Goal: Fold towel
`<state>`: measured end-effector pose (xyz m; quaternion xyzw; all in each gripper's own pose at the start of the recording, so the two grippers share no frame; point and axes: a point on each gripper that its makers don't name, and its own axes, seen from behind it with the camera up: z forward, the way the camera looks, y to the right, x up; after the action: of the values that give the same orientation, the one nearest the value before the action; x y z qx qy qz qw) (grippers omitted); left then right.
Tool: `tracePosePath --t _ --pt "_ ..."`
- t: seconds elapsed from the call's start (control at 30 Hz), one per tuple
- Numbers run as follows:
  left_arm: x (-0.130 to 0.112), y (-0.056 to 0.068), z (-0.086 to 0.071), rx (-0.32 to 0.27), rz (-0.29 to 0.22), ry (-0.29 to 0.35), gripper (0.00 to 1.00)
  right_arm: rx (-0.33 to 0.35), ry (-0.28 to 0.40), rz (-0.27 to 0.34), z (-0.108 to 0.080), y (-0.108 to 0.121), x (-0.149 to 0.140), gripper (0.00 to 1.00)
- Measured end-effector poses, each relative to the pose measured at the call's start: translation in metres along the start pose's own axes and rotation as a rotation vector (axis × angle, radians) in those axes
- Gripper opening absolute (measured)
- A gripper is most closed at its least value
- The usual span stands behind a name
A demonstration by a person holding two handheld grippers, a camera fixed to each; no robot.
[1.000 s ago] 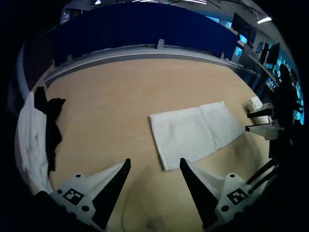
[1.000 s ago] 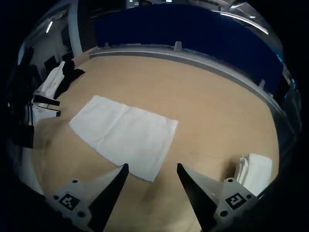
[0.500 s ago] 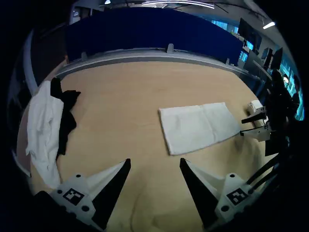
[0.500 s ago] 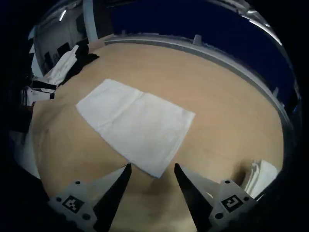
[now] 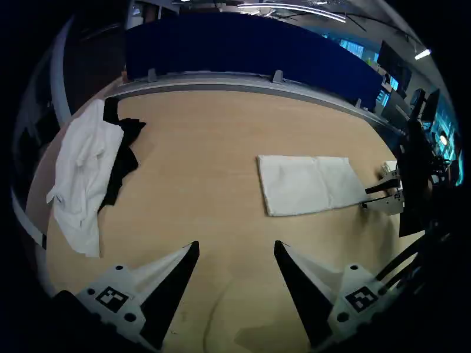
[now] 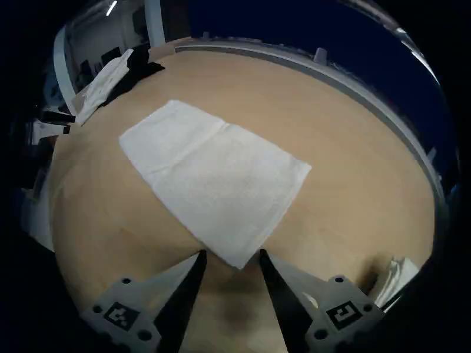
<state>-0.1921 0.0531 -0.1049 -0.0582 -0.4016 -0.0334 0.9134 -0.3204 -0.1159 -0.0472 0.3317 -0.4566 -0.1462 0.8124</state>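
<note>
The white towel lies flat on the wooden surface with a crease across its middle. Its near corner sits between the tips of the right gripper, whose jaws are released and do not press on it. The left gripper hangs well apart from the towel, jaws released wide, and a white cloth and a black cloth lie together near the surface's edge.

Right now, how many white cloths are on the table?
3: a flat towel in the centre, a crumpled cloth beside the black garment, a folded stack at the opposite edge. Others may be hidden.
</note>
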Motion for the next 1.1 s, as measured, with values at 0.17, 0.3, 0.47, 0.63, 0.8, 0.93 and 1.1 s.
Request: tracePosePath --t 0.17,0.3,0.47,0.63,0.8,0.93,1.1 --pt "-0.003 -0.002 -0.004 0.007 -0.002 0.0 0.94 0.001 0.003 -0.001 0.002 0.002 0.0 0.46" --pt "-0.001 -0.003 -0.006 0.007 -0.001 0.002 0.94 0.001 0.003 -0.002 0.002 0.003 0.0 0.3" --pt "0.001 -0.002 -0.006 0.007 -0.003 0.004 0.94 -0.019 0.008 -0.007 0.001 0.005 0.003 0.13" --pt "0.003 -0.001 -0.008 0.002 0.003 0.006 0.94 -0.027 0.013 -0.006 -0.001 0.004 0.006 0.08" --pt "0.006 0.002 -0.01 -0.004 0.009 0.008 0.94 -0.028 0.027 -0.003 -0.006 0.002 0.013 0.08" --pt "0.009 0.002 -0.01 -0.008 0.006 0.014 0.94 -0.03 0.039 -0.012 -0.013 0.0 0.021 0.08" --pt "0.012 0.001 -0.011 -0.011 -0.001 0.026 0.94 -0.04 0.055 -0.044 -0.022 -0.002 0.035 0.08"
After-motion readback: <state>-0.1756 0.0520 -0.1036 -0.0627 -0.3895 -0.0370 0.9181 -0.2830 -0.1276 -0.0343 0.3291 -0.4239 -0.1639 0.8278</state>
